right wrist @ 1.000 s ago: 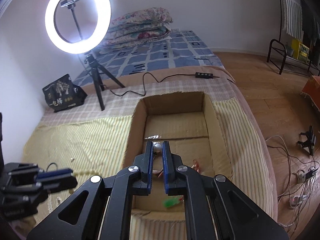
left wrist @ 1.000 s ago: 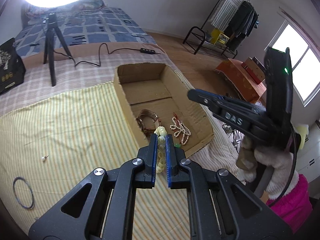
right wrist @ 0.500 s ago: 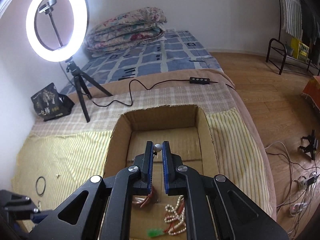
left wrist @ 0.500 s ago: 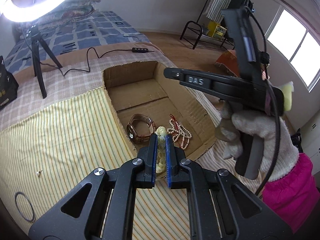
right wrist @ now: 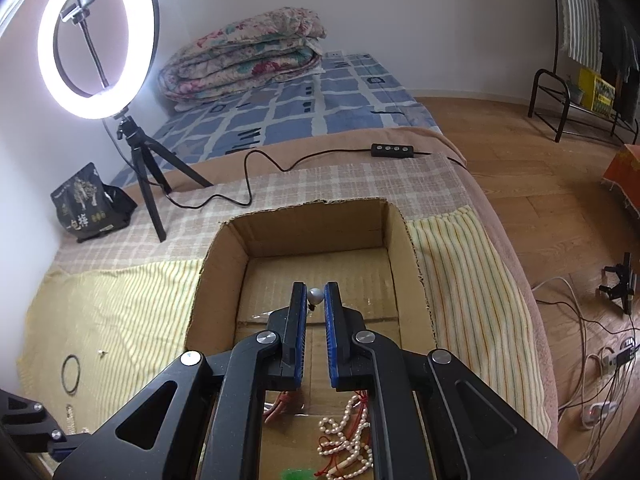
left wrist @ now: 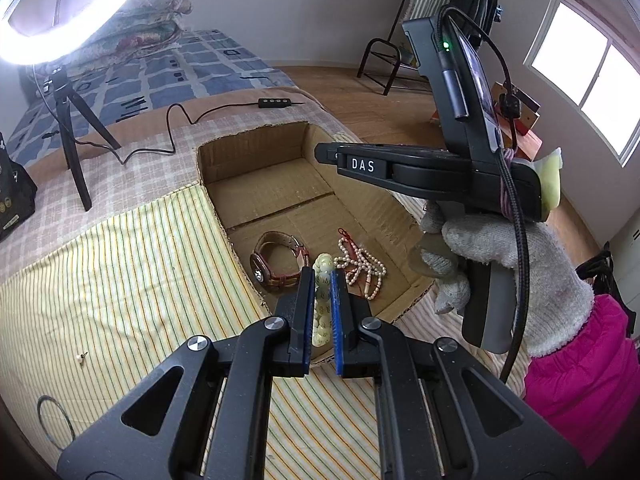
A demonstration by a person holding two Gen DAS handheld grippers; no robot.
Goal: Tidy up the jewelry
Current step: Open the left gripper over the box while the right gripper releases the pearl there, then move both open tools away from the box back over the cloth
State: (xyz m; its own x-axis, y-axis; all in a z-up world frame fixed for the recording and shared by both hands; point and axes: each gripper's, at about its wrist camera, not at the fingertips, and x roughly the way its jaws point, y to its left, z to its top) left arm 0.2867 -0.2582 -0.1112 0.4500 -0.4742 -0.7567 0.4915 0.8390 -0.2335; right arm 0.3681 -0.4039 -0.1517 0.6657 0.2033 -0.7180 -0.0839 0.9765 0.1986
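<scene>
My left gripper (left wrist: pixel 322 274) is shut on a pale green bead bracelet (left wrist: pixel 322 304) and holds it over the near edge of the open cardboard box (left wrist: pixel 256 152). In the box lie a brown watch (left wrist: pixel 276 264) and a pearl necklace with red cord (left wrist: pixel 362 266). My right gripper (right wrist: pixel 316 290) is shut on a small pearl earring (right wrist: pixel 315 295) above the box (right wrist: pixel 312 216); the necklace (right wrist: pixel 348 444) lies below it. The right gripper also shows in the left wrist view (left wrist: pixel 332 156), over the box.
A striped yellow cloth (left wrist: pixel 120 280) covers the bed; a thin dark ring (left wrist: pixel 54 424) and a small earring stud (left wrist: pixel 81 357) lie on it at left. A ring light on a tripod (right wrist: pixel 100 32), its cable and a black bag (right wrist: pixel 88 204) stand behind the box.
My right gripper has moved forward over the box with the pearl earring. My left gripper has moved closer to the box with the bracelet still held.
</scene>
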